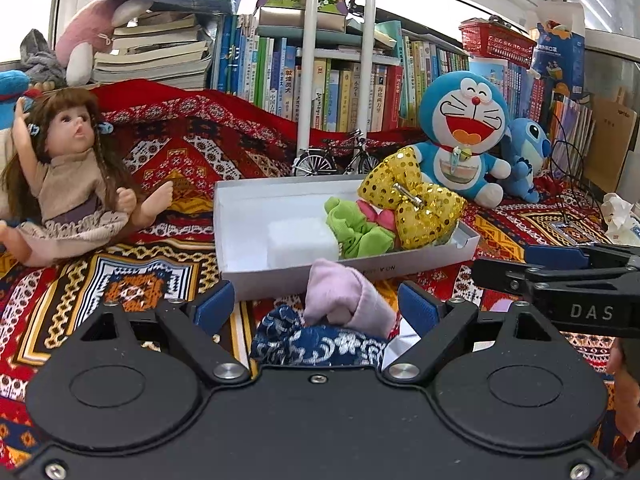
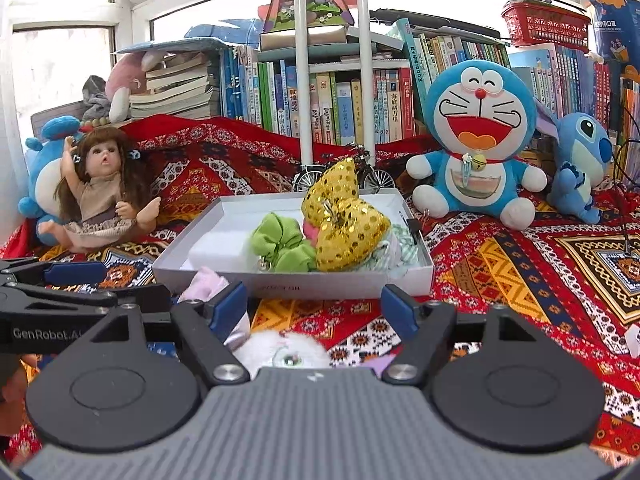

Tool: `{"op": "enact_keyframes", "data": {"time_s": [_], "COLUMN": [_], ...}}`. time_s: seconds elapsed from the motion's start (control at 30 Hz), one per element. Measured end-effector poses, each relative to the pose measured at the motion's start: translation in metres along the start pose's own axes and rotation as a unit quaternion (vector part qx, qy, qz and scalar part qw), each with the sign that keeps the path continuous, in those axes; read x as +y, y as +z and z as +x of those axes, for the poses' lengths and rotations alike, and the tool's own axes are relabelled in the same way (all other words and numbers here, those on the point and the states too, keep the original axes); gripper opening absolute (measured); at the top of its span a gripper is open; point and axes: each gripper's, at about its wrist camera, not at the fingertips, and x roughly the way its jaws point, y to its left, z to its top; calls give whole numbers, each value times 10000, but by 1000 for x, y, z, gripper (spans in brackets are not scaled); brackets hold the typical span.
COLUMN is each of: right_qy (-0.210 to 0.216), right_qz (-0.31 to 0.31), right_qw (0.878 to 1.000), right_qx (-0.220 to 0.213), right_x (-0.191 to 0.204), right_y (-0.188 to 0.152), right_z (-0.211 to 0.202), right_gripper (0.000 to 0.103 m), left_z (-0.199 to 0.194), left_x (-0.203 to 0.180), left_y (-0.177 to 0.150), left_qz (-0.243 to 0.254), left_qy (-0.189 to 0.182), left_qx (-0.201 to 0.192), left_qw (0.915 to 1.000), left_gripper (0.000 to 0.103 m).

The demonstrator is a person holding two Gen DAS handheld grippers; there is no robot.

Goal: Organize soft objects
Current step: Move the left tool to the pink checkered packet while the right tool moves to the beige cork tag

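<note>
While both jaws stand apart, the left hand-held gripper [image 1: 316, 304] hovers over a pink soft piece [image 1: 344, 296] and blue patterned cloth [image 1: 316, 344], gripping neither. Right hand-held gripper [image 2: 314, 304] also spread wide, nothing between its pads, a white fluffy item [image 2: 280, 350] just below it. White box [image 2: 418, 278] on the patterned red cloth [image 2: 520, 272] holds a green scrunchie [image 2: 286, 244], gold sequin bow [image 2: 344, 220] and white block [image 1: 300, 240]. Doraemon plush [image 2: 480, 136] behind the box, doll [image 1: 76, 172] to its left.
</note>
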Motion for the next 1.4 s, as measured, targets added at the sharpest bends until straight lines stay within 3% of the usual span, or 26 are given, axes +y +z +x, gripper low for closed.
{"op": "enact_keyframes", "data": {"time_s": [1.4], "right_qy": [124], "right_qz": [-466], "right_qw": [9986], "right_qx": [226], "right_x": [15], "right_y": [-78], "right_z": [-34], "right_gripper": [90], "left_z": [-36], "left_x": [-4], "left_y": [-75], "left_qz": [-2], "left_qy": [244], "left_qx": [137], "left_qw": [9996], "left_gripper": [87]}}
